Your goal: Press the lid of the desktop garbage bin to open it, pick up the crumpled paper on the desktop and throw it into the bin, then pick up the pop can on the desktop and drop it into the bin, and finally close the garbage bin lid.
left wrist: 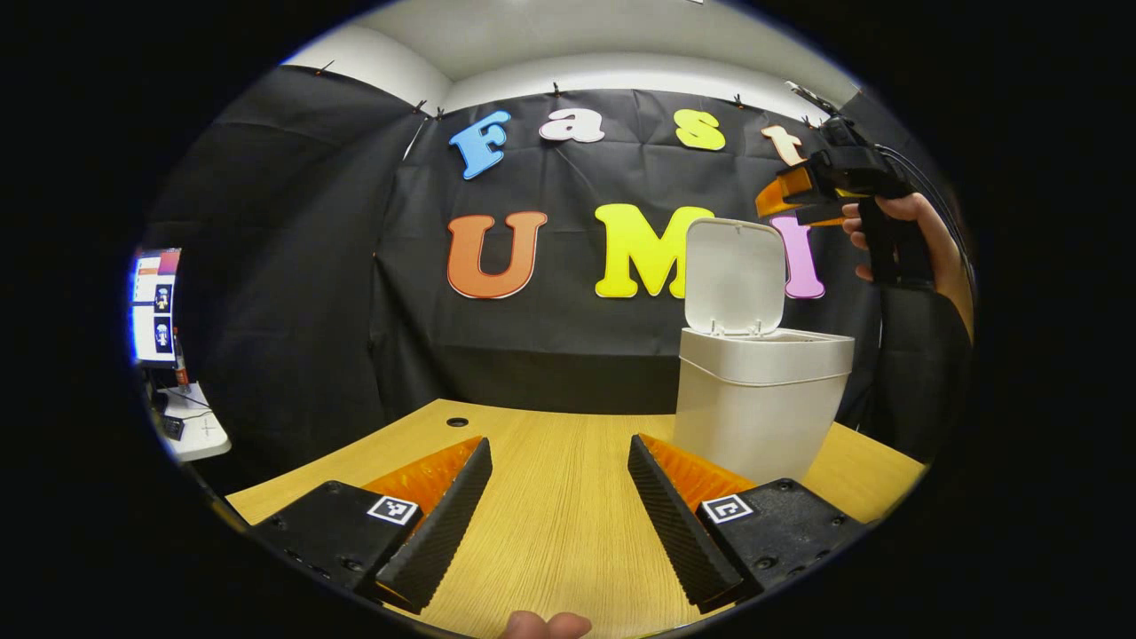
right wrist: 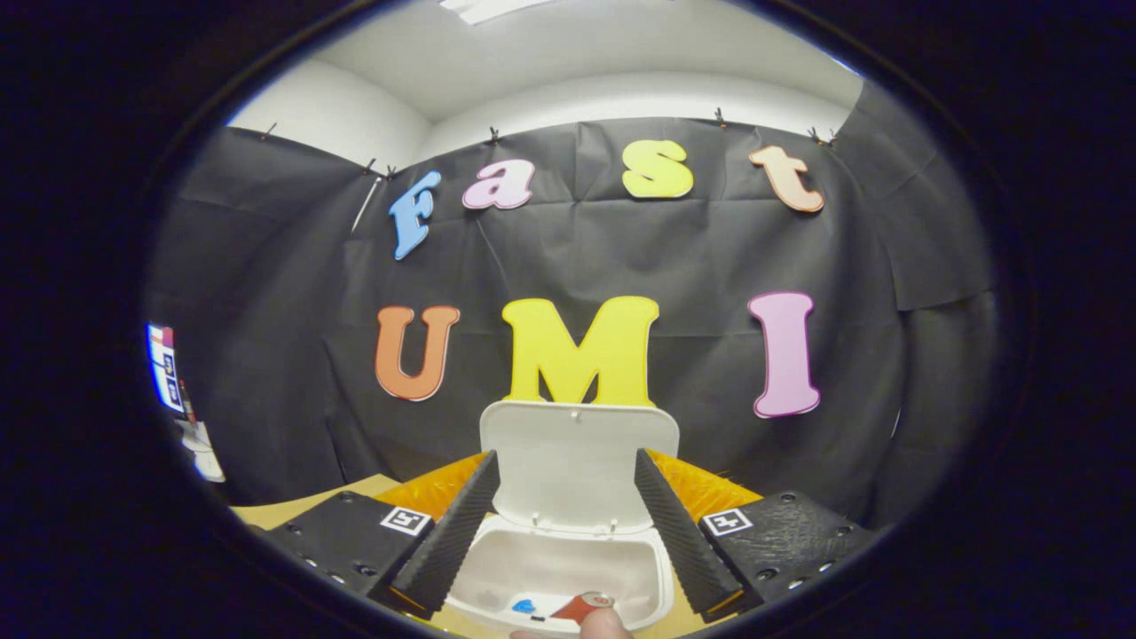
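The white desktop bin (left wrist: 759,399) stands on the wooden table (left wrist: 550,532), its lid (left wrist: 735,277) swung upright. My left gripper (left wrist: 559,441) is open low over the table, left of the bin, with nothing between its fingers. A hand holds my right gripper (left wrist: 803,200) high above the bin. In the right gripper view that gripper (right wrist: 566,457) is open and empty, looking down past the raised lid (right wrist: 577,461) into the bin (right wrist: 657,577). The red pop can (right wrist: 581,608) lies inside the bin beside a small blue item (right wrist: 524,606). I cannot make out the crumpled paper.
A monitor (left wrist: 155,306) stands on a white side table (left wrist: 200,435) off the left edge. The tabletop has a small round hole (left wrist: 457,422) near its far edge. A sleeved arm (left wrist: 923,355) hangs right of the bin.
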